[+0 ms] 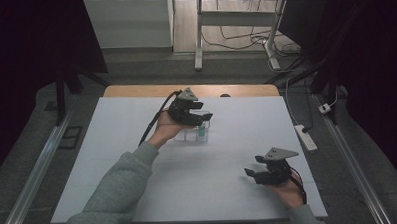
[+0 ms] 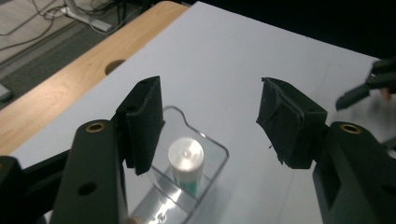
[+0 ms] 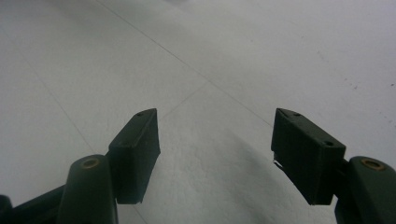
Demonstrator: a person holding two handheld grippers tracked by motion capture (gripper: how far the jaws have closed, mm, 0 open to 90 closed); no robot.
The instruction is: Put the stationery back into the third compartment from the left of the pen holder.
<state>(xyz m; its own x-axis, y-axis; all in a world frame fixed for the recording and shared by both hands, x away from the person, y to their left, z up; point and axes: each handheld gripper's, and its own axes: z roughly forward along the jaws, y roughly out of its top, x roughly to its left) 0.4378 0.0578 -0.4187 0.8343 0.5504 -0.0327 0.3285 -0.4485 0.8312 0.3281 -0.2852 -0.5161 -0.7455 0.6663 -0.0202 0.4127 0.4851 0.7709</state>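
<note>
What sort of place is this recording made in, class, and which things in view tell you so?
Probably a lab or office workroom set up for recording. A white board covers a wooden desk; beyond it a power strip and loose cables lie on grey carpet by another desk's metal legs.

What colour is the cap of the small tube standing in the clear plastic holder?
White cap, over a teal tube body; clearest in the left gripper view.
</note>
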